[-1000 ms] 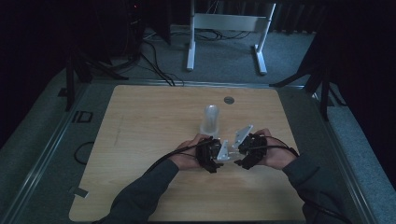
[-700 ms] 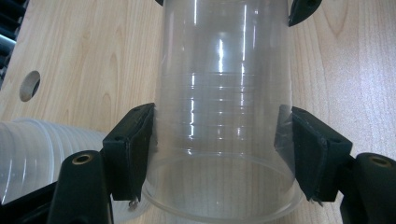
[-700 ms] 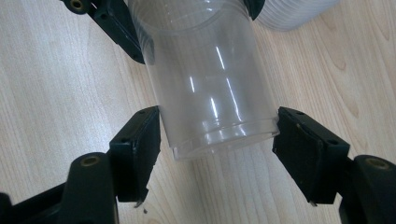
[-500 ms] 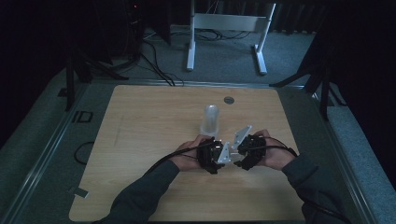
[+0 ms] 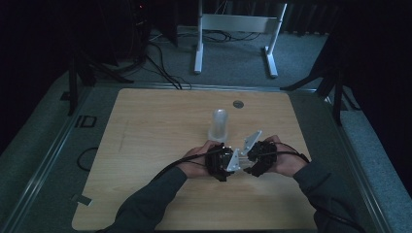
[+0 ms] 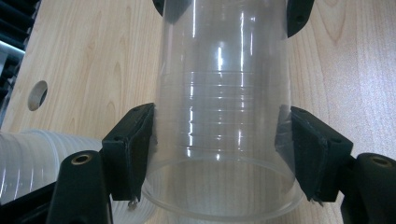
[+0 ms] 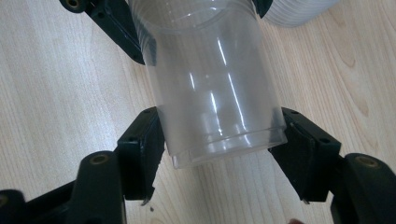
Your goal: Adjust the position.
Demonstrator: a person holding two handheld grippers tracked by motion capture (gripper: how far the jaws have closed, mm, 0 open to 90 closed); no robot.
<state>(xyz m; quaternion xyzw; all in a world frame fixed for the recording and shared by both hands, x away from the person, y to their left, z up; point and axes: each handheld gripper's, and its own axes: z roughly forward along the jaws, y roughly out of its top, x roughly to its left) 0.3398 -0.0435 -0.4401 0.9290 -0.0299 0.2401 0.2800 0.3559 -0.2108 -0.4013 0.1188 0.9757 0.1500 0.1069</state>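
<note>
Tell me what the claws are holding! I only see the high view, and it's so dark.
Observer: A clear cup, held sideways between both claws.
Operator: Which end has the left claw got?
Observer: The left claw clamps the open rim end.
Operator: And the right one?
Observer: The right claw has just been closing on the base end; its pads touch the cup's sides.

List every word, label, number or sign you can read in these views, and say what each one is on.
"ID": a dark mark on the grey floor left of the table, high view; the reading is unsure.
Clear cup: moulded rings, no lettering.
Black pads of the hand-held grippers: no markings.
Nothing else is legible.
</note>
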